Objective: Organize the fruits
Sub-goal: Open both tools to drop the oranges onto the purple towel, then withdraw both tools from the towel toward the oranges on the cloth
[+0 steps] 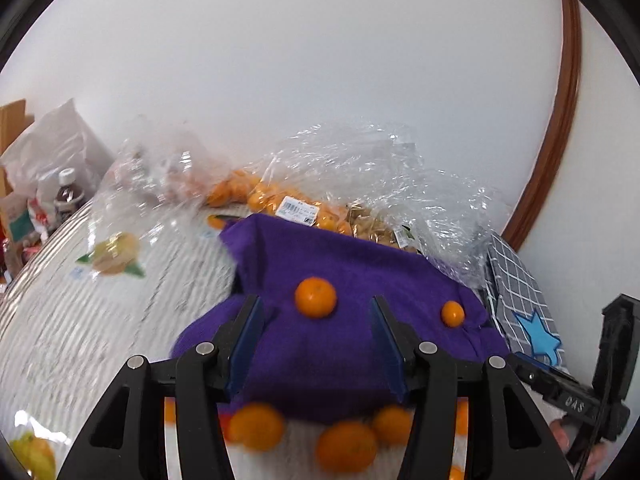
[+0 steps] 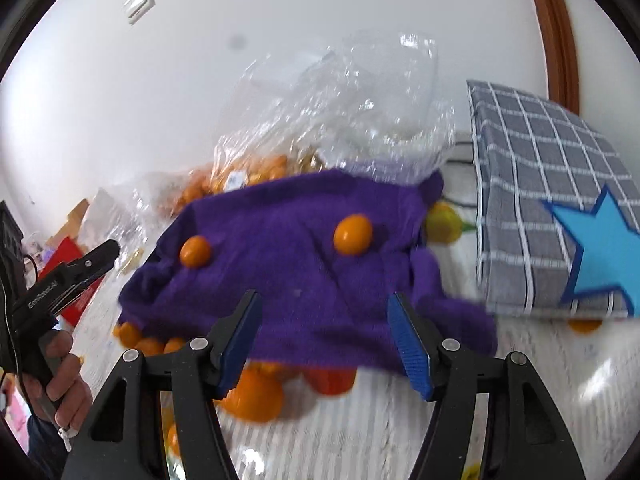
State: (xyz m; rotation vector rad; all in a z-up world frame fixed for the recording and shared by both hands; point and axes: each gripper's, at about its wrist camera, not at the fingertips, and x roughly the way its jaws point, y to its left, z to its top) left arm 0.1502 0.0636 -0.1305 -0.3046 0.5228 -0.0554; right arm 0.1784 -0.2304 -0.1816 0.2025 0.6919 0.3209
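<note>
A rumpled purple cloth [image 1: 352, 344] lies on the striped white table cover, with two small oranges on top of it, one [image 1: 315, 297] near the middle and one [image 1: 452, 313] to the right. More oranges [image 1: 346, 446] lie at its near edge. My left gripper [image 1: 314, 299] hovers open over the cloth, its pads touching nothing. In the right wrist view the same cloth [image 2: 304, 272] carries the two oranges [image 2: 195, 251] [image 2: 353, 234]. My right gripper [image 2: 324, 295] is open and empty in front of it. Larger oranges [image 2: 254, 398] peek out under the cloth's near edge.
Crinkled clear bags of oranges [image 1: 280, 200] stand behind the cloth against the white wall. A grey checked box with a blue star [image 2: 552, 216] stands to the right. A bagged yellow fruit [image 1: 114, 258] and a bottle [image 1: 68, 192] are at the left. A hand [image 2: 60, 384] grips the left tool.
</note>
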